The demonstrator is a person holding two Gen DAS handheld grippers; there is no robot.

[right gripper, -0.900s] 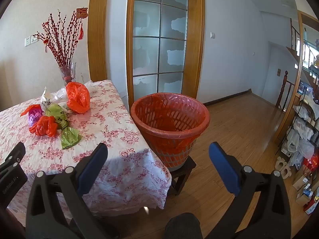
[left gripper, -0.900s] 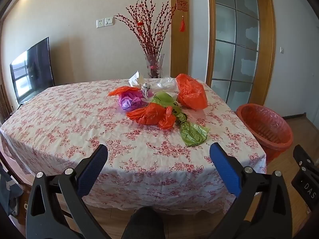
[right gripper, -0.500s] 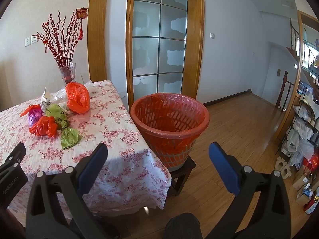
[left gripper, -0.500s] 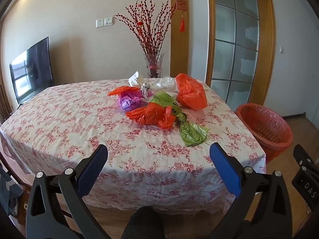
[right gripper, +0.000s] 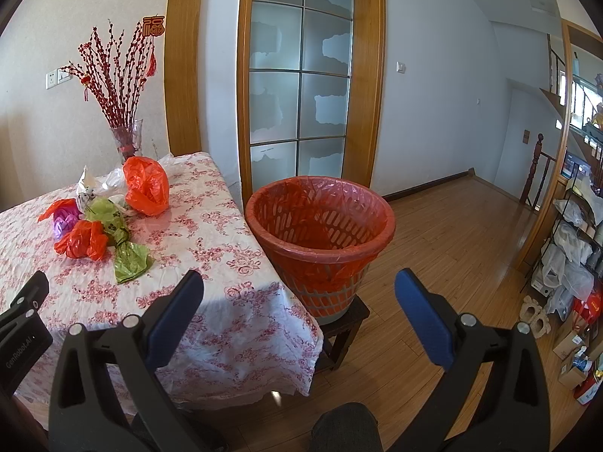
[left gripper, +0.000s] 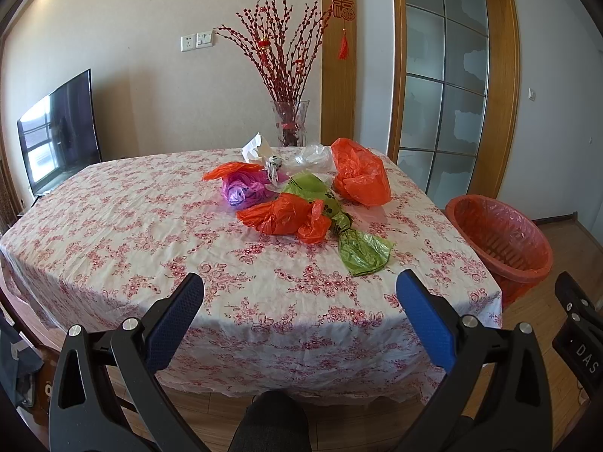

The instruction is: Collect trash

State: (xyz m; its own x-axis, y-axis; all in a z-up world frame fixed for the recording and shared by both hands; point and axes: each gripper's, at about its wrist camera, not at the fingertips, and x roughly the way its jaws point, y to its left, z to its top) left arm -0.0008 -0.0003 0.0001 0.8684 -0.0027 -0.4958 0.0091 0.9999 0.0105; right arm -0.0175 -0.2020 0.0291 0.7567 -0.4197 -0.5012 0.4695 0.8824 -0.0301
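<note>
Two grippers hang at the near edge of a bench [left gripper: 150, 218] covered with a red-flowered cloth, both with jaws spread wide and nothing between them. The left gripper [left gripper: 299, 293] faces the bench, well short of the trash; the right gripper [right gripper: 299, 292] faces the corner of the bench and a red basket [right gripper: 320, 222] lined with a red plastic bag.

Toward the far middle of the bench lies a cluster of crumpled plastic bags: a large orange bag [left gripper: 360, 177] at the right, a smaller orange bag [left gripper: 286, 218] nearer the front, a green bag [left gripper: 358, 248] knotted in its middle and touching the smaller orange one, a purple bag [left gripper: 241, 190] at the left, and white bags [left gripper: 312, 158] behind. A glass vase [left gripper: 289, 122] with red branches stands at the far edge.

The basket stands on a dark low stool [right gripper: 345, 324] just beside the right end of the bench, on a wooden floor [right gripper: 452, 233].
</note>
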